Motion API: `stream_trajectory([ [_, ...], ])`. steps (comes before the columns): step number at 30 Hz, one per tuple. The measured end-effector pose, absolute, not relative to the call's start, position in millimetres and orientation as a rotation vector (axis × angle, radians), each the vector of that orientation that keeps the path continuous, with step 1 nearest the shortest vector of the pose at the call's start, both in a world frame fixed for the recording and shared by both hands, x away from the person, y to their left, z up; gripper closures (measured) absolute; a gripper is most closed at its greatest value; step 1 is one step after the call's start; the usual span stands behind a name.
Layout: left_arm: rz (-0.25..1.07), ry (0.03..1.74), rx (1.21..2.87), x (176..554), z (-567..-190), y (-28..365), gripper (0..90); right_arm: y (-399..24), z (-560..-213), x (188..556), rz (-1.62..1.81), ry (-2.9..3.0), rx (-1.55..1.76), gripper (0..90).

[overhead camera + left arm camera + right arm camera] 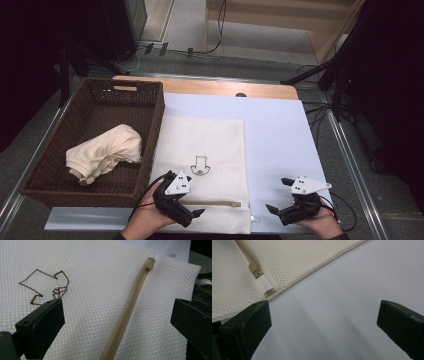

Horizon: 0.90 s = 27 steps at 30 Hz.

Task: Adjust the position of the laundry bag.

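Observation:
A white mesh laundry bag (205, 150) lies flat on the pale mat, a brown arrow-shaped mark (200, 166) stitched at its middle. Its tan zipper (215, 203) runs along the near edge and ends at a pull with a white tab (265, 283). My left gripper (186, 195) rests open on the bag's near left part, its jaws straddling the zipper (127, 310) with nothing pinched. My right gripper (281, 195) is open over the bare mat (342, 302), just right of the bag's near corner. A cream cloth (102, 152) lies crumpled in the wicker basket.
A dark brown wicker basket (150, 107) stands left of the bag, touching the mat's left side. The pale blue mat (280, 135) covers most of the wooden table. Metal rails run along both table sides; cables lie on the floor beyond.

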State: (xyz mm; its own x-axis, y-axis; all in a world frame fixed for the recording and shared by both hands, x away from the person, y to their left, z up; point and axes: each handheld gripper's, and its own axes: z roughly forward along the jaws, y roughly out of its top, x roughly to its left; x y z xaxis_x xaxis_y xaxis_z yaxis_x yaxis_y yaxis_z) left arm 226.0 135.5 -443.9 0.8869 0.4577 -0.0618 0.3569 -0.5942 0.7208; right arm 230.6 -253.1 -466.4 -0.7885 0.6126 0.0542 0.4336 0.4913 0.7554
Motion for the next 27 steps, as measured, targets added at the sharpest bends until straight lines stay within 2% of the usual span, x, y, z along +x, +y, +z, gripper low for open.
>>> stream_trajectory([
  [27, 0.175, 0.565, 2.262, 225.0, -445.9, 136.8, 0.0, -241.8, -458.4, 243.3, 1.220, 2.529, 0.874, 0.0],
])
